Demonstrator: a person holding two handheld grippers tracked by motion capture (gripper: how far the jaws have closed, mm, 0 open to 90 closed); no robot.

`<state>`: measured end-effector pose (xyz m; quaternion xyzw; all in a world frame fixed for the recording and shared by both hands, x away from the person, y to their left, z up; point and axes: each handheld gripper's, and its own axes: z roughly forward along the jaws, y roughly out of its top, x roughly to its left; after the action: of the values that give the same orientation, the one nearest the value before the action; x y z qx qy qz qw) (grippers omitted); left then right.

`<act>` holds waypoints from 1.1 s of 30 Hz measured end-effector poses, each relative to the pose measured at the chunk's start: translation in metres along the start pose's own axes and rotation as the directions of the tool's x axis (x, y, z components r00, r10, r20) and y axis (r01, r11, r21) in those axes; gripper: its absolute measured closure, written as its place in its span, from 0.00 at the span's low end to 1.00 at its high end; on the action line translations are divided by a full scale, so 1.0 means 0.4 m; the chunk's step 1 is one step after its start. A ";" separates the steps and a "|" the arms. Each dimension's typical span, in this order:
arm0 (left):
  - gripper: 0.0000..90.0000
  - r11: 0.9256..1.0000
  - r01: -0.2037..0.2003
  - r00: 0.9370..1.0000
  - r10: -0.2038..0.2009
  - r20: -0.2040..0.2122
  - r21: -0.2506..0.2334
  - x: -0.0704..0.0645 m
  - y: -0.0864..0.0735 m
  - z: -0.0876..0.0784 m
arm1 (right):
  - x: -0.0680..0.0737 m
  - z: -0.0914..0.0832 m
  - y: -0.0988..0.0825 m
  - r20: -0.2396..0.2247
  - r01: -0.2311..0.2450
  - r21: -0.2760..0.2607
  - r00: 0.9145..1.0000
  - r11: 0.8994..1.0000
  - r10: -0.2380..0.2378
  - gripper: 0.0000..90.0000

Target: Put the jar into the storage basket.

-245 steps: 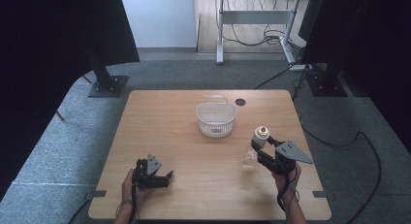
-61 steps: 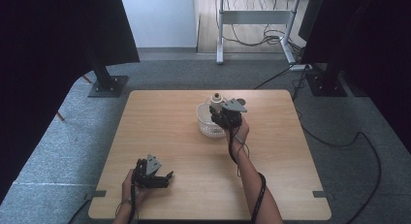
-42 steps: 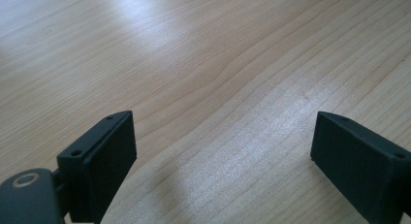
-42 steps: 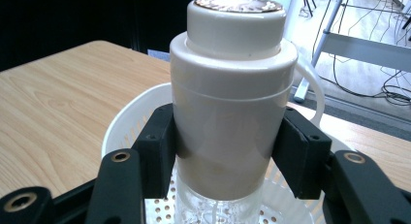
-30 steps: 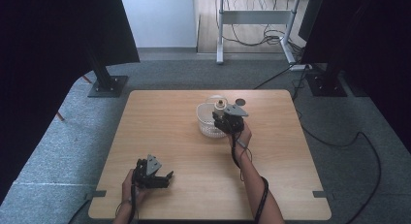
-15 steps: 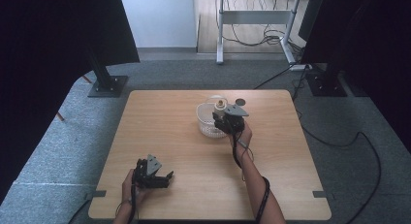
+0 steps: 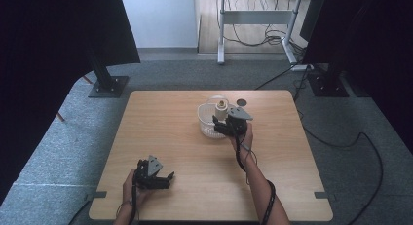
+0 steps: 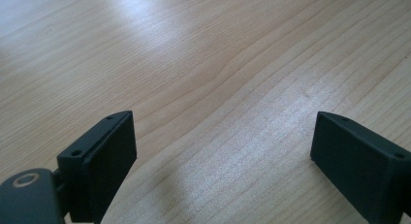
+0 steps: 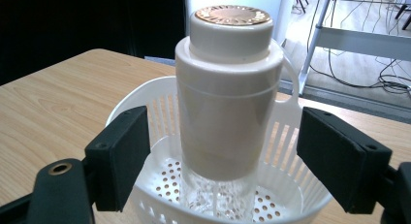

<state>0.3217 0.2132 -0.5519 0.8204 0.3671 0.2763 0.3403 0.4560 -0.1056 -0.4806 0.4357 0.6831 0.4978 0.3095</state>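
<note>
Bottle (image 9: 228, 103) standing upright inside the white perforated basket (image 9: 145, 107), base resting on the holed bottom, gold-topped cap uppermost. Placed, then, and by the look of it released: right gripper (image 9: 223, 156) jaws just been opening, now spread to either side of the bottle with clear gaps between pads and white body, nothing pressed. Seen from the high view, same right gripper (image 7: 220, 126) hanging at the near rim of the basket (image 7: 207, 130), which sits toward the far middle of the worktop (image 7: 165, 137), bottle (image 7: 221, 109) poking up above the rim.

Left gripper (image 7: 165, 177) parked well apart, near the front-left edge of the worktop, held low in the person's left hand (image 7: 130, 186). Jaws apart in the left gripper view too (image 8: 223, 156), bare wood grain between them, nothing held.

Judged progress: carry and set-down done, main work essentially complete. Left to do, probably only drawing the right gripper back and clear without brushing the bottle, since a tall body on a perforated base could tip from a nudge. No sign of further items on the worktop waiting for the basket.
</note>
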 end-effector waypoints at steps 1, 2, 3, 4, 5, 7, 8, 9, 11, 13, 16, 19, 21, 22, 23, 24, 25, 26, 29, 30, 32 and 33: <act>0.10 1.000 -0.001 1.000 0.001 -0.001 0.000 0.000 0.000 0.000 | -0.001 -0.004 0.000 -0.001 0.001 0.001 1.000 1.000 -0.001 0.21; 0.10 1.000 -0.002 1.000 0.002 -0.002 0.001 0.000 0.000 0.000 | -0.002 -0.008 0.000 0.000 0.002 0.000 1.000 1.000 -0.002 0.21; 0.10 1.000 -0.003 1.000 0.003 -0.003 0.002 -0.001 0.000 0.000 | -0.002 -0.008 0.000 0.000 0.002 0.000 1.000 1.000 -0.002 0.21; 0.10 1.000 -0.004 1.000 0.004 -0.003 0.002 -0.001 0.000 0.000 | -0.002 -0.012 0.000 -0.001 0.000 -0.002 1.000 1.000 0.000 0.21; 0.10 1.000 -0.005 1.000 0.005 -0.003 0.002 -0.001 0.000 0.000 | -0.003 -0.017 0.000 -0.002 0.000 -0.004 1.000 1.000 0.000 0.21; 0.10 1.000 -0.004 1.000 0.004 -0.004 0.003 -0.001 0.000 0.001 | -0.002 -0.027 0.000 -0.006 0.002 -0.006 1.000 1.000 -0.002 0.21; 0.10 1.000 -0.005 1.000 0.005 -0.004 0.003 -0.001 0.000 0.001 | 0.000 -0.037 -0.001 -0.011 0.007 -0.008 1.000 1.000 -0.007 0.21; 0.10 1.000 -0.005 1.000 0.005 -0.004 0.003 -0.001 0.000 0.001 | 0.000 -0.037 -0.001 -0.011 0.007 -0.008 1.000 1.000 -0.007 0.21; 0.10 1.000 -0.005 1.000 0.005 -0.005 0.004 -0.002 0.000 0.001 | 0.003 -0.048 -0.004 -0.013 0.020 -0.008 1.000 1.000 -0.020 0.21; 0.10 1.000 -0.005 1.000 0.005 -0.007 0.003 -0.002 0.000 0.001 | 0.005 -0.056 -0.006 -0.015 0.028 -0.008 0.999 1.000 -0.028 0.20; 0.10 1.000 -0.007 1.000 0.007 -0.008 0.006 -0.003 0.001 0.001 | 0.006 -0.074 -0.011 -0.023 0.034 -0.008 0.999 0.999 -0.034 0.20; 0.10 1.000 -0.008 1.000 0.008 -0.009 0.007 -0.002 0.001 0.001 | 0.005 -0.099 -0.021 -0.028 0.048 -0.012 0.998 0.999 -0.048 0.20; 0.10 1.000 -0.007 1.000 0.007 -0.009 0.006 -0.002 0.001 0.002 | 0.002 -0.112 -0.028 -0.025 0.053 -0.013 0.998 0.999 -0.053 0.20; 0.10 1.000 -0.007 1.000 0.007 -0.009 0.008 -0.002 0.001 0.001 | 0.002 -0.112 -0.028 -0.025 0.053 -0.013 0.998 0.999 -0.053 0.20; 0.10 1.000 -0.007 1.000 0.007 -0.009 0.008 -0.002 0.001 0.002 | 0.000 -0.118 -0.031 -0.027 0.052 -0.015 0.998 0.999 -0.052 0.20; 0.10 1.000 -0.008 1.000 0.008 -0.009 0.009 -0.002 0.001 0.002 | -0.003 -0.125 -0.034 -0.027 0.051 -0.015 0.998 0.999 -0.051 0.21; 0.10 1.000 -0.008 1.000 0.008 -0.010 0.007 -0.002 0.001 0.002 | -0.005 -0.131 -0.037 -0.027 0.050 -0.016 0.998 0.999 -0.051 0.21; 0.10 1.000 -0.009 1.000 0.009 -0.011 0.009 -0.002 0.001 0.002 | -0.009 -0.143 -0.044 -0.027 0.053 -0.015 0.998 0.999 -0.053 0.20; 0.10 1.000 -0.013 1.000 0.013 -0.012 0.012 -0.002 0.001 0.002 | -0.013 -0.156 -0.052 -0.029 0.054 -0.011 0.998 0.998 -0.055 0.20; 0.10 1.000 -0.010 1.000 0.010 -0.012 0.010 -0.002 0.001 0.002 | -0.017 -0.170 -0.058 -0.031 0.057 -0.013 0.998 0.998 -0.057 0.20; 0.10 1.000 -0.007 1.000 0.007 -0.012 0.009 -0.002 0.002 0.003 | -0.018 -0.177 -0.061 -0.032 0.059 -0.016 0.998 0.998 -0.059 0.20; 0.10 1.000 -0.005 1.000 0.006 -0.011 0.009 -0.001 0.002 0.003 | -0.020 -0.185 -0.063 -0.032 0.061 -0.017 0.998 0.998 -0.061 0.20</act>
<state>0.3226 0.2119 -0.5523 0.8214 0.3680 0.2802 0.3338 0.3888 -0.1461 -0.4816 0.4041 0.6970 0.5006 0.3167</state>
